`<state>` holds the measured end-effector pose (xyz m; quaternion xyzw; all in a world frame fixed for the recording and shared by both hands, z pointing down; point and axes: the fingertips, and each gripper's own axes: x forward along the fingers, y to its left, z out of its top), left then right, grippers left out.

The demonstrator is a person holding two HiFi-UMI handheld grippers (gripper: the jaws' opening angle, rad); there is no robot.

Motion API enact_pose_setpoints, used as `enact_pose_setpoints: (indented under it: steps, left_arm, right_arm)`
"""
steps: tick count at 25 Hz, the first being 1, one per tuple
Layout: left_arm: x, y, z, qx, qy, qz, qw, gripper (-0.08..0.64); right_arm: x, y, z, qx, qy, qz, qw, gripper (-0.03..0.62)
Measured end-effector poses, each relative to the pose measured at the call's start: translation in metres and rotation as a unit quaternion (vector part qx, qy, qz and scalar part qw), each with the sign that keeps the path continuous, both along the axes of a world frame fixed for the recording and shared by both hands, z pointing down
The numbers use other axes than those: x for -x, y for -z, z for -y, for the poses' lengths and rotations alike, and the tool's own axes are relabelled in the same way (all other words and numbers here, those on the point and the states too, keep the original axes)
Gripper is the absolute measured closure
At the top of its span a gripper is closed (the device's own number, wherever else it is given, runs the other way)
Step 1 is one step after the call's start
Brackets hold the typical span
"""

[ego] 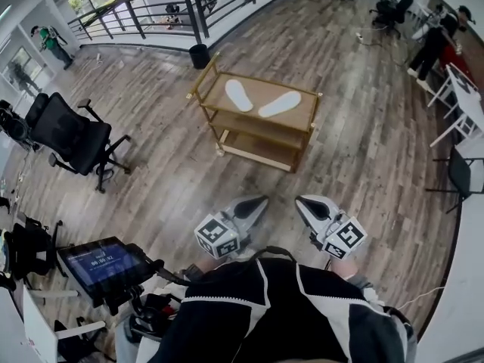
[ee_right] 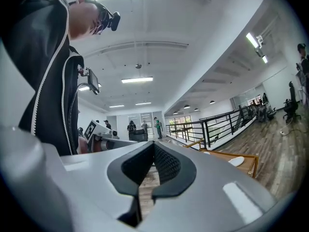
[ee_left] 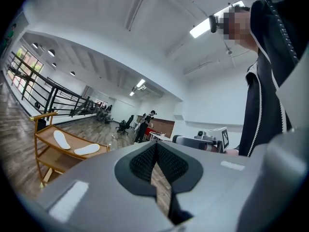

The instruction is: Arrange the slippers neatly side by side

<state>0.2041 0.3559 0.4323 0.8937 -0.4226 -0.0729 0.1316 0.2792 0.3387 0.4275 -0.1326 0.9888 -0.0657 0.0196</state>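
Two white slippers lie splayed apart on the top shelf of a gold cart (ego: 308,121) across the wooden floor: the left slipper (ego: 239,95) and the right slipper (ego: 279,104). The left gripper view shows the same pair, one slipper (ee_left: 61,139) behind the other slipper (ee_left: 87,150). My left gripper (ego: 260,202) and right gripper (ego: 301,203) are held close to my body, well short of the cart, both shut with nothing between their jaws. In the right gripper view only a bit of one slipper (ee_right: 236,161) shows on the cart.
A black office chair (ego: 72,136) stands to the left of the cart. A screen on a stand (ego: 104,265) sits by my left side. A black railing (ego: 159,10) and a bin (ego: 200,55) lie behind the cart. White tables (ego: 469,100) and people are at the far right.
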Motion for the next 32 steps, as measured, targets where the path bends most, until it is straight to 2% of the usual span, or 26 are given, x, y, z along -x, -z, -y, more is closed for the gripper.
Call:
enact_pose_setpoints:
  steps: [5, 10, 15, 19, 23, 27, 32]
  left_arm:
    - [0.051, -0.006, 0.014, -0.004, -0.020, -0.005, 0.9998, 0.545]
    - [0.099, -0.010, 0.026, -0.013, -0.018, -0.006, 0.9997, 0.545]
    - [0.120, -0.006, 0.042, -0.030, -0.001, -0.025, 0.9993, 0.545]
    - [0.119, -0.007, 0.054, -0.033, 0.001, -0.034, 0.9989, 0.545]
    - [0.125, -0.008, 0.071, -0.035, 0.014, -0.032, 0.9987, 0.545]
    - [0.141, -0.017, 0.099, -0.022, 0.043, -0.025, 0.9985, 0.545]
    - [0.161, -0.014, 0.178, -0.011, 0.076, -0.009, 0.9970, 0.545]
  right_arm:
    - [0.054, 0.001, 0.012, 0.003, -0.013, -0.006, 1.000, 0.588]
    - [0.097, 0.004, 0.017, -0.005, -0.013, -0.021, 1.000, 0.588]
    - [0.108, 0.011, 0.033, -0.017, -0.035, -0.027, 0.999, 0.588]
    - [0.111, 0.014, 0.050, -0.015, -0.042, -0.021, 0.999, 0.588]
    - [0.126, 0.006, 0.069, -0.003, -0.017, -0.029, 0.999, 0.588]
    - [0.147, 0.001, 0.105, 0.002, 0.018, -0.022, 1.000, 0.588]
    - [0.172, -0.001, 0.189, 0.005, 0.060, -0.016, 0.998, 0.588]
